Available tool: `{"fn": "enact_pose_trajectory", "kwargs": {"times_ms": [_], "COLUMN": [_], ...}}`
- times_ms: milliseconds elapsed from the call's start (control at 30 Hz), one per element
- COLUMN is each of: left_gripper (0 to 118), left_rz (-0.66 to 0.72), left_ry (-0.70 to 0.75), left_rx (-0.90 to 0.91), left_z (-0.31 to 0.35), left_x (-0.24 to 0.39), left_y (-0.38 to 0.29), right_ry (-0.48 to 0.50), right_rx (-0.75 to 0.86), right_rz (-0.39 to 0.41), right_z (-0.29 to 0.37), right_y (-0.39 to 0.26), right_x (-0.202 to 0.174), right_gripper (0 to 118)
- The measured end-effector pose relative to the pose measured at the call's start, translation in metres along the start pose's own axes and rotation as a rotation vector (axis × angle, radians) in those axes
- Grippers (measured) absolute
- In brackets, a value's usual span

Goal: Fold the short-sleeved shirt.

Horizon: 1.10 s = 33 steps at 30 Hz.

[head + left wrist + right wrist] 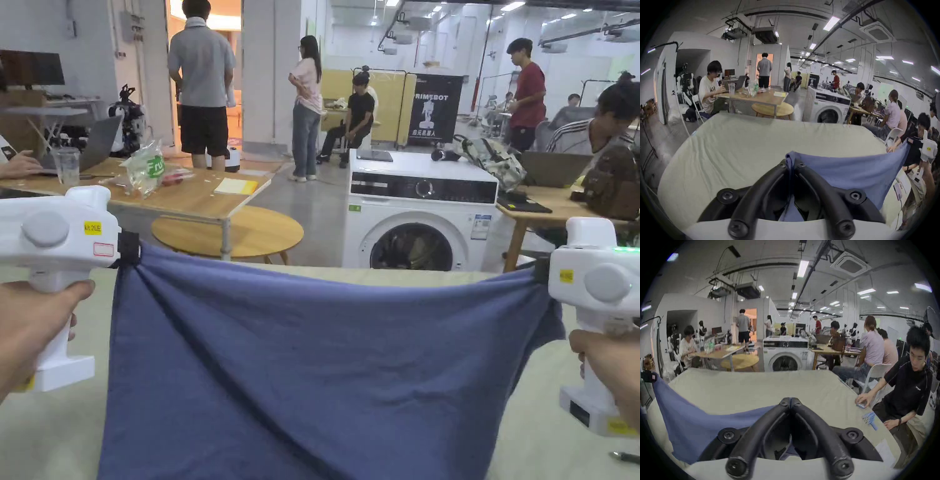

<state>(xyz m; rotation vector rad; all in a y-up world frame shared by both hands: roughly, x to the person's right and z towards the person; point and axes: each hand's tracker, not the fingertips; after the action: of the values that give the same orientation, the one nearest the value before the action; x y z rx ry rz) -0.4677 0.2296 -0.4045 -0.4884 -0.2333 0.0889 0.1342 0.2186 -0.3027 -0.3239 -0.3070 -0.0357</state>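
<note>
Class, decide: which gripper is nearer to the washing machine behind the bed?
Right. The right gripper holds the blue shirt just beside and below the washing machine, while the left gripper is farther off, by the round table.

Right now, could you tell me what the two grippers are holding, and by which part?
The blue shirt, stretched between them: left gripper pinches one upper corner, right gripper the other.

The shirt (325,369) hangs stretched between the left gripper (128,250) and the right gripper (541,270), over the padded table (62,431). Behind the table stands a washing machine (420,212), with a round low table (250,232) to its left under a desk (187,197)
</note>
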Motion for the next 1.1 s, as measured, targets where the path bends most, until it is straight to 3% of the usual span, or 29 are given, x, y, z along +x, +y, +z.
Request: {"fn": "enact_pose_trajectory", "kwargs": {"times_ms": [767,1100], "left_gripper": [0,0], "left_rz": [-0.032,-0.069], "left_ry": [0.004,0.023], "left_rx": [0.196,0.264], "left_z": [-0.01,0.003], "left_x": [0.02,0.026], "left_y": [0.221,0.24], "right_ry": [-0.062,-0.095], "right_rx": [0.264,0.33], "right_rz": [0.039,0.045], "right_z": [-0.024,-0.014], "right_y": [0.218,0.241], "right_x": [-0.021,-0.028], "right_gripper": [0,0]}}
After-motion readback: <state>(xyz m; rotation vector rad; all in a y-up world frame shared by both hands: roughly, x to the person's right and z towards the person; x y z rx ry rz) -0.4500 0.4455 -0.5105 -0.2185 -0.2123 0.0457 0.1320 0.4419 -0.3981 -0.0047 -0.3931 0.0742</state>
